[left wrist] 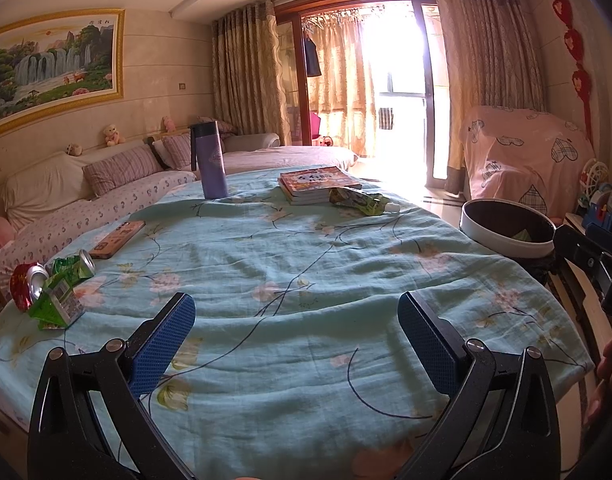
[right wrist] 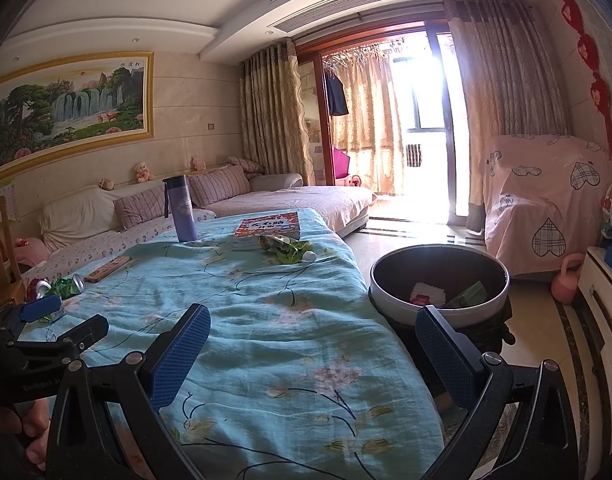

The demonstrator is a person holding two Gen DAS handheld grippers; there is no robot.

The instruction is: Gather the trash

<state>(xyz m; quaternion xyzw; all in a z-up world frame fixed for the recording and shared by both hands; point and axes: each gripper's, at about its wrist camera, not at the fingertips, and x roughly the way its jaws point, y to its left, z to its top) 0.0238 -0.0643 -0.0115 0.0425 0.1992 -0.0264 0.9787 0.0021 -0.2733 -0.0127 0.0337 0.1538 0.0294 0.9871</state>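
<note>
Both grippers, left gripper (left wrist: 295,336) and right gripper (right wrist: 312,350), are hovering with fingers spread wide, holding nothing, over the blue floral desk (left wrist: 306,272). Crushed cans and wrappers (left wrist: 51,284) are lying at its left edge; a pouch (left wrist: 360,201) is resting beside books (left wrist: 318,184) upper center. The trash bin (right wrist: 440,280) is standing just past the right edge.

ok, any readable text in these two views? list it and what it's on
"GenRobot. AI", partly cut off: left gripper body, right wrist view.
Painting inscription: too small.
Book cover title: blurred.
Green carton label: blurred.
Red can, green pouch: print unreadable.
</note>
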